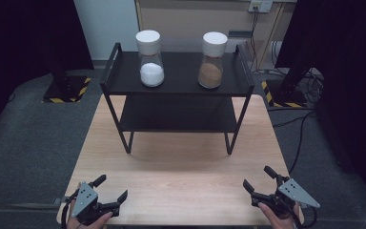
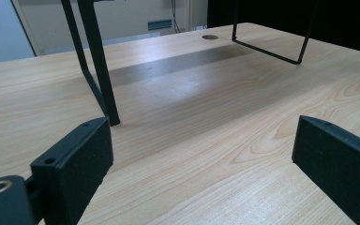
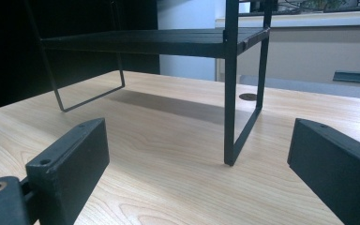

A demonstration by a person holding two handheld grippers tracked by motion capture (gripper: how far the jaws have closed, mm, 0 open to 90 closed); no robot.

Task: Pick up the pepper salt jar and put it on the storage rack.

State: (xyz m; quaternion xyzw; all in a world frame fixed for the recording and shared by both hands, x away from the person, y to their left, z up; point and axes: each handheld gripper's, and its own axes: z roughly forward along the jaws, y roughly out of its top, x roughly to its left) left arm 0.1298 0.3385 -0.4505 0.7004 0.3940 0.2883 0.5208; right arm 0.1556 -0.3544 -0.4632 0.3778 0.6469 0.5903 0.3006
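While both claws (image 1: 111, 188) (image 1: 257, 177) gape empty, jars (image 1: 151, 59) (image 1: 212, 60) sit well beyond on shelf (image 1: 181, 85).

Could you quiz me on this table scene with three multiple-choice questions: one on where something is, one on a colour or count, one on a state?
1. Where do the two jars stand?
A. on the rack's top shelf
B. on the lower shelf
C. on the table

2. What colour is the powder in the right jar?
A. white
B. brown
C. green

3. How are the left gripper's jaws?
A. shut on a jar
B. shut on nothing
C. open

Answers:
1 A: left jar and right jar stand on the top shelf of the rack.
2 B: its contents look brown.
3 C: left gripper shows jaws wide apart over the table.
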